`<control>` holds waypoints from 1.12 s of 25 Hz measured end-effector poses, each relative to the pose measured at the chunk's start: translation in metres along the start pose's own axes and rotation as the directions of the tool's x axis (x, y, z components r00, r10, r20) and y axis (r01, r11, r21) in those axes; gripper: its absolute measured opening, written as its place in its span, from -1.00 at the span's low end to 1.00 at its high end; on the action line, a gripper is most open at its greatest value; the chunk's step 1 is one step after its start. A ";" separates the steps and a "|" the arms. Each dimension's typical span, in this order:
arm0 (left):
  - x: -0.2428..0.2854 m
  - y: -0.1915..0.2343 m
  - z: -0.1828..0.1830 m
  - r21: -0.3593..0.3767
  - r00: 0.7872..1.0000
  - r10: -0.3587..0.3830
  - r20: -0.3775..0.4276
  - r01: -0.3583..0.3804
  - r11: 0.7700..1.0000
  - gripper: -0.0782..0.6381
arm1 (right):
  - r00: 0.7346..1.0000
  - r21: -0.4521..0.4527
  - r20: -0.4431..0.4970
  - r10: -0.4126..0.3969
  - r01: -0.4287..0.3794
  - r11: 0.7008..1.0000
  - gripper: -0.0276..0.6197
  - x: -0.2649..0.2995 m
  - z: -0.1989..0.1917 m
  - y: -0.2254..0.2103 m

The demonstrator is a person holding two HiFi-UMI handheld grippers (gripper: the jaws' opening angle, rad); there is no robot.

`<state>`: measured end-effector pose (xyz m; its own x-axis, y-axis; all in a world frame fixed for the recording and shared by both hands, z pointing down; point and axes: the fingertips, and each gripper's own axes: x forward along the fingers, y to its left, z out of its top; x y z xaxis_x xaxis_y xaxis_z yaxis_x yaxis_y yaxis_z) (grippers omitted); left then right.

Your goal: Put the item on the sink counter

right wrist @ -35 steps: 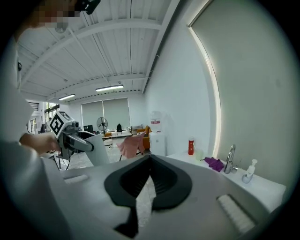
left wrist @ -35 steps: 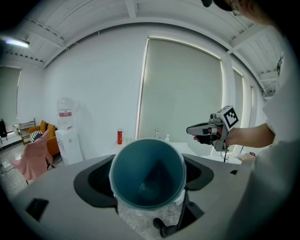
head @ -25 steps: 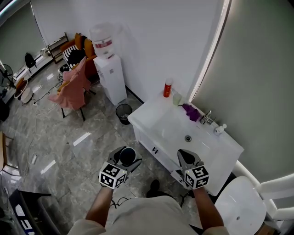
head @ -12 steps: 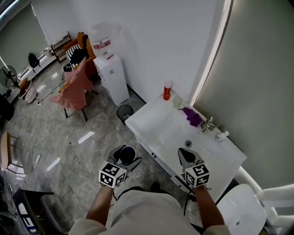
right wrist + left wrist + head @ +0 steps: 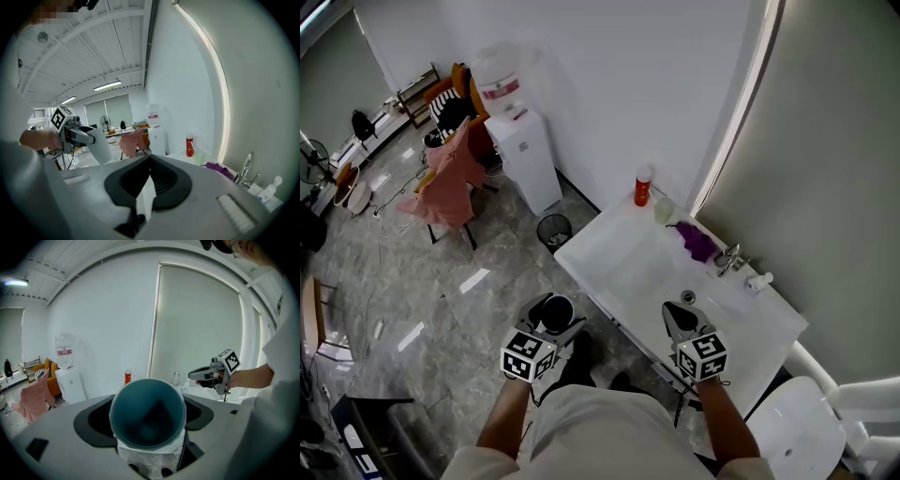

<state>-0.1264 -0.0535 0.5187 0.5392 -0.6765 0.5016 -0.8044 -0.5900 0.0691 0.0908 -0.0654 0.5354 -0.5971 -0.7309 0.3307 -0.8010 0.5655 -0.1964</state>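
Head view: the cup [image 5: 559, 314] rides in the left gripper [image 5: 551, 323], short of the sink counter [image 5: 619, 262]. Left gripper view: jaws clamped on its sides. It is probably light, stiff and smooth-walled, so a mid-body hold suits. Right gripper view: the right gripper [image 5: 149, 183] has its jaws together, empty.

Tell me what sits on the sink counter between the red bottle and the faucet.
In the head view, a pale green cup and a purple cloth lie between the red bottle and the faucet.
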 end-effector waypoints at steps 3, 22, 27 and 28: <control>0.011 0.019 0.003 0.004 1.000 -0.017 -0.005 0.017 1.000 0.32 | 1.000 -0.004 -0.003 -0.016 0.016 1.000 -0.88 0.019 0.003 -0.002; 0.155 0.150 0.041 0.159 0.967 -0.226 -0.118 0.243 0.957 0.32 | 0.976 0.093 -0.046 -0.212 0.215 0.972 -0.88 0.146 0.024 -0.038; 0.208 0.170 0.035 0.201 0.942 -0.282 -0.180 0.316 0.927 0.32 | 0.957 0.139 -0.071 -0.281 0.289 0.947 -0.88 0.171 0.013 -0.058; 0.218 0.171 0.034 0.205 0.936 -0.299 -0.188 0.335 0.920 0.32 | 0.952 0.147 -0.075 -0.296 0.304 0.941 -0.88 0.175 0.010 -0.061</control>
<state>-0.1383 -0.3170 0.6110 0.6980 -0.3741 0.6106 -0.5085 -0.8594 0.0547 0.0351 -0.2313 0.5963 -0.3283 -0.8346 0.4423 -0.9419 0.2538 -0.2202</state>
